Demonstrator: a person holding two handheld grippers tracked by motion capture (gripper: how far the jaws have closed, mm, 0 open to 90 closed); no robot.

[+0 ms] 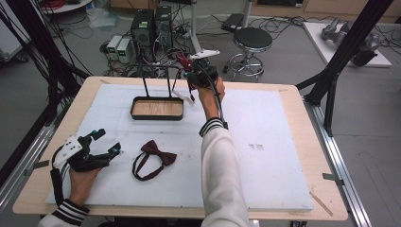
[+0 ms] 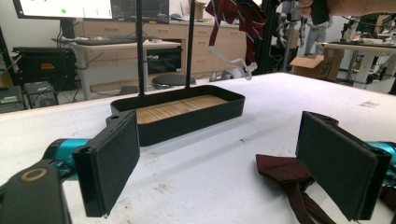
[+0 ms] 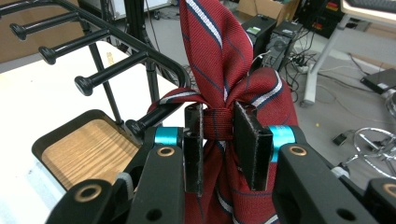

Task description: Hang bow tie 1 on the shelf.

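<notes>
A red striped bow tie [image 3: 215,51] is pinched at its knot by my right gripper [image 3: 218,123], which is shut on it. The gripper [image 1: 189,71] holds it up beside the black pegs [image 3: 107,70] of a rack above a black tray [image 1: 157,116] with a wooden floor. A white strap [image 2: 229,60] dangles from the tie [image 2: 236,18]. A dark red bow tie [image 1: 153,158] lies flat on the white board. My left gripper [image 1: 108,141] rests just left of it, open, with the dark tie [image 2: 280,172] near its right pad and nothing between the jaws [image 2: 226,163].
The white foam board [image 1: 265,142] covers most of the wooden table. Two thin black posts [image 1: 144,80] rise from the tray's back. Beyond the table's far edge stand a stool [image 1: 252,40], computer cases [image 1: 151,26] and tangled cables.
</notes>
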